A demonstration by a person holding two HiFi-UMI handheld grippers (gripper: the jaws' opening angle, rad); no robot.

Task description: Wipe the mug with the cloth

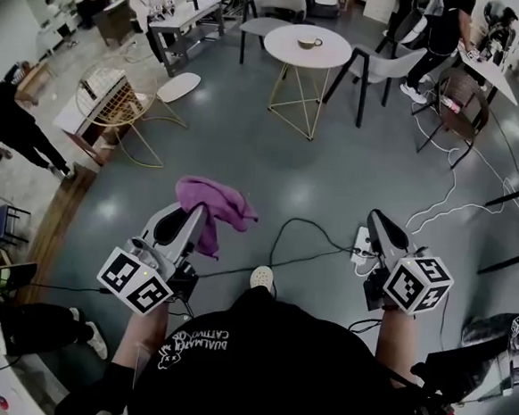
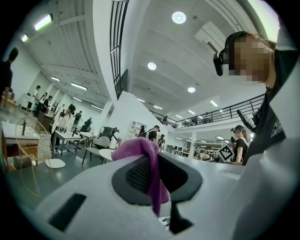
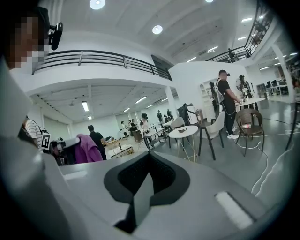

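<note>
At the left gripper [image 2: 152, 164] my jaws are closed on a purple, soft-napped cloth [image 2: 138, 151], pinched between dark ribbed pads [image 2: 135, 176]. The loose cloth bunches in a crumpled fold above the tips, and a thin tail hangs below. At the right gripper [image 3: 149, 159] the jaws are pressed together with nothing between their dark textured pads [image 3: 129, 178]. Both gripper bodies are smooth, pale grey moulded shells.

In the head view I hold the two grippers side by side above a glossy grey floor [image 1: 246, 156]. The small round mug [image 1: 309, 42], pale-rimmed with a side handle, stands on a round white table [image 1: 285, 52] with thin brass-coloured wire legs, well apart from both grippers.

Progress, as I judge it: the cloth is secured, the mug is neither reached nor held, and wiping has not begun.
</note>
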